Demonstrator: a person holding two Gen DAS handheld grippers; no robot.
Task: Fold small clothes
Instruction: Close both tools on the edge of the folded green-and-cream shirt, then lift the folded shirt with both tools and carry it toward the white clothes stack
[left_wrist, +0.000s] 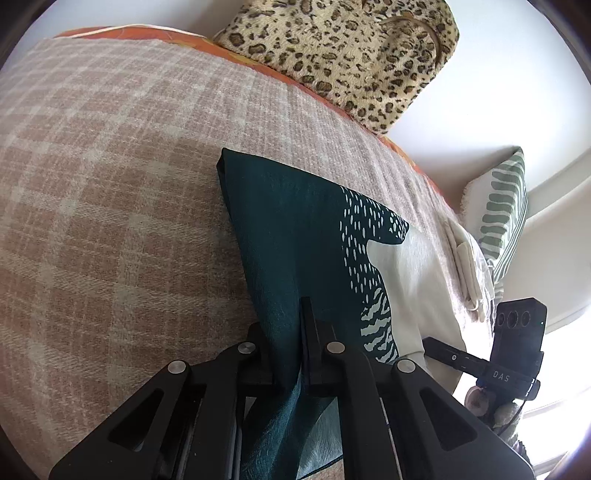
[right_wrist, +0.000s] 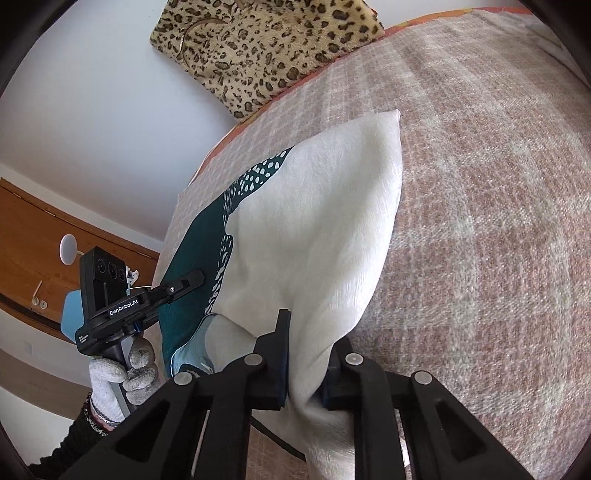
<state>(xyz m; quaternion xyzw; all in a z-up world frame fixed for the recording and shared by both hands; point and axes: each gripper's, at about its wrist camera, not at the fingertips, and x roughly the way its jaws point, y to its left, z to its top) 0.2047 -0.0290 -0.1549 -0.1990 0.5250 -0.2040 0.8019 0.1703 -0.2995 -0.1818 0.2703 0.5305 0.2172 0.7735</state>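
Checked blanket (left_wrist: 110, 184) covers the bed, leopard cushion (left_wrist: 343, 51) at the wall. Left gripper (left_wrist: 295, 354) is clenched on the cloth's (left_wrist: 295, 236) teal edge, right gripper (right_wrist: 306, 369) clamps the white edge, the cloth draped up from the blanket between them. My call: lift both corners evenly, keep it taut, then lay near edge squarely over far edge. Near hem sits hidden behind the jaws; what sort of garment it is I can't tell.
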